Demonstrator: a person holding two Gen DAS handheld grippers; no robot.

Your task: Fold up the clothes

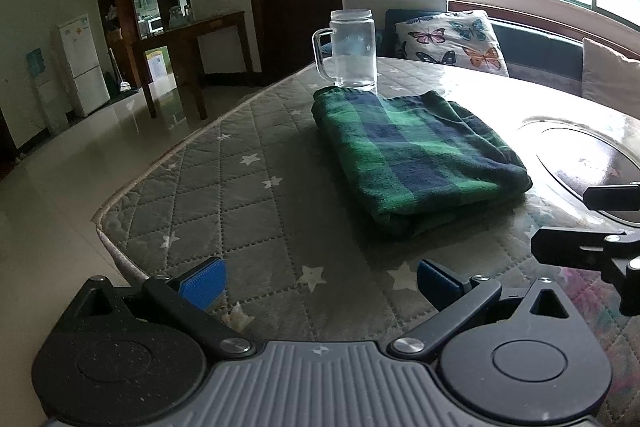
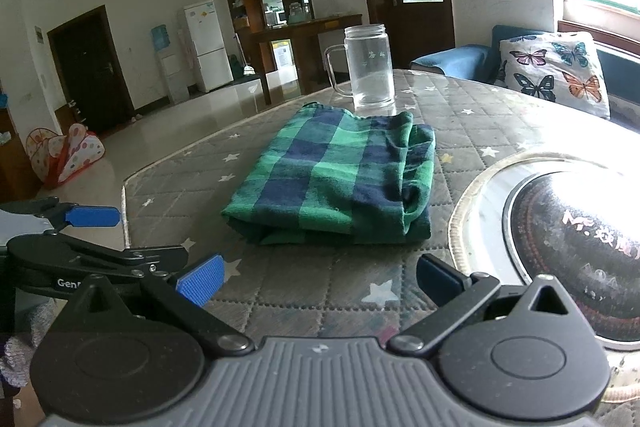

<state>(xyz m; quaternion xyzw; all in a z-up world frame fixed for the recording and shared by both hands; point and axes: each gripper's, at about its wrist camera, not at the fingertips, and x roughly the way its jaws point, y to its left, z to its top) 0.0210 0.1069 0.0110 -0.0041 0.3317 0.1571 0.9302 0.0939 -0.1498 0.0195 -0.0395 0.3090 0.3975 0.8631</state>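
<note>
A green and navy plaid cloth [image 1: 416, 155] [image 2: 340, 179] lies folded into a thick rectangle on the quilted star-patterned table cover [image 1: 240, 195] [image 2: 288, 291]. My left gripper [image 1: 320, 285] is open, its blue pads wide apart, a short way in front of the cloth with nothing between them. My right gripper [image 2: 318, 281] is open too, just short of the cloth's near edge and empty. Each gripper shows at the edge of the other's view: the right one [image 1: 592, 227] at the right, the left one [image 2: 72, 227] at the left.
A clear glass mug [image 1: 352, 49] [image 2: 368, 65] stands right behind the cloth. A round inset cooker plate [image 1: 580, 163] [image 2: 560, 227] sits in the table to the right. The table's left edge [image 1: 120, 195] drops to a tiled floor. A butterfly cushion [image 1: 452, 41] lies on the bench behind.
</note>
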